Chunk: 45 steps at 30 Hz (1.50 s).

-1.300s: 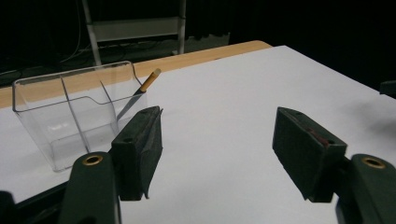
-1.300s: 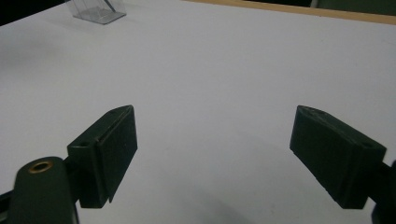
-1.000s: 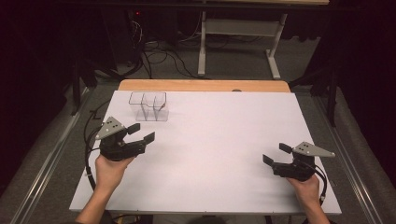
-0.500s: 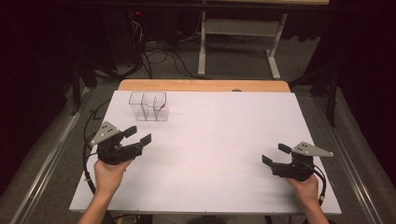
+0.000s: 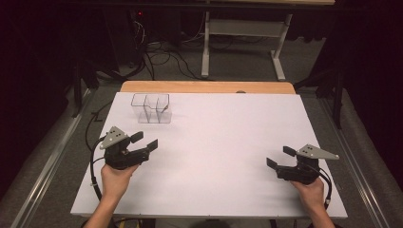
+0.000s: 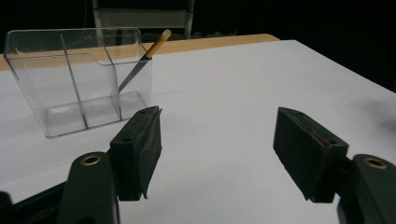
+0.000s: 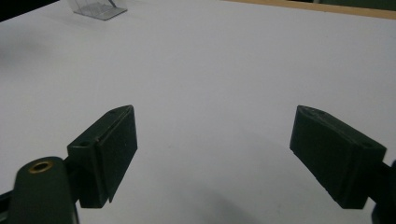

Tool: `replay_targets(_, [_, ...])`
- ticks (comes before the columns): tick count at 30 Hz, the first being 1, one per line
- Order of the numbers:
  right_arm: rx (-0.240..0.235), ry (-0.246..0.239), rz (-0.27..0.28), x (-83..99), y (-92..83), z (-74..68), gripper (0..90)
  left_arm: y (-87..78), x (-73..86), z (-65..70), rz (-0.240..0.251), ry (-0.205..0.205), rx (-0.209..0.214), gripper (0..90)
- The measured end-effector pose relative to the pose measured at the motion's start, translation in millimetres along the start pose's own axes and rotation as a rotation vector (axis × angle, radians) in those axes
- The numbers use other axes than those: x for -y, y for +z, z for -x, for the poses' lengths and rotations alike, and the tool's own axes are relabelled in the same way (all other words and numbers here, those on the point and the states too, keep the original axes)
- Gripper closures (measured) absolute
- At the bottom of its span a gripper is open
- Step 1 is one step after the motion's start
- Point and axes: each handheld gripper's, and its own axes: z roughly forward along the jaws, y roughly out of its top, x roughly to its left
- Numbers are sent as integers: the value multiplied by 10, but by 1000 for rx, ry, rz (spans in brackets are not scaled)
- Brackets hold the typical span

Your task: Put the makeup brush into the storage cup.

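- Since a second ago the left gripper [image 5: 144, 141] has drawn back a little toward the near-left of the table, away from the clear plastic organizer [image 5: 151, 108]; the right gripper [image 5: 280, 156] sits where it was.
- The left gripper's jaws stand wide apart with nothing between them, only bare white tabletop [image 5: 223, 137] showing in the gap.
- The left gripper points toward the far right, its grey plate on top, held in the person's left hand [image 5: 115, 179].
- In the left gripper view the organizer [image 6: 79, 79] stands ahead and to the left of the jaws, near but apart from them.
- A pencil [image 6: 142, 60] leans tilted in the organizer's right-hand compartment, its pale end poking above the rim.
- The right gripper's jaws are likewise spread wide and empty, low over the near-right part of the table, held in the right hand [image 5: 311, 192].
- The organizer stands upright at the far-left part of the table, well apart from the right gripper.
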Motion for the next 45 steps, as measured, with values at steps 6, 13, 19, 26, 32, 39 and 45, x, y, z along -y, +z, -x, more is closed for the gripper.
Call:
replay_targets(6, [0,0,-3,1,8,-5,167,33,75,-29,-2,1,-17,330])
replay_targets(13, [-1,-2,-5,1,12,-5,167,46,127,-81,5,-8,-38,330])
replay_targets(19, [-1,-7,-5,2,9,-7,167,72,206,-124,-7,-14,-50,332])
replay_targets(26, [-1,-9,-3,1,7,-14,167,106,294,-206,-30,-26,-62,343])
replay_targets(32, [3,-9,3,0,-19,-16,167,148,356,-212,-67,-28,-44,351])
replay_targets(39, [9,-3,10,5,-47,-18,166,195,404,-199,-90,-15,-34,354])
replay_targets(45, [3,-5,8,7,-35,-26,166,216,426,-192,-96,-6,-35,352])
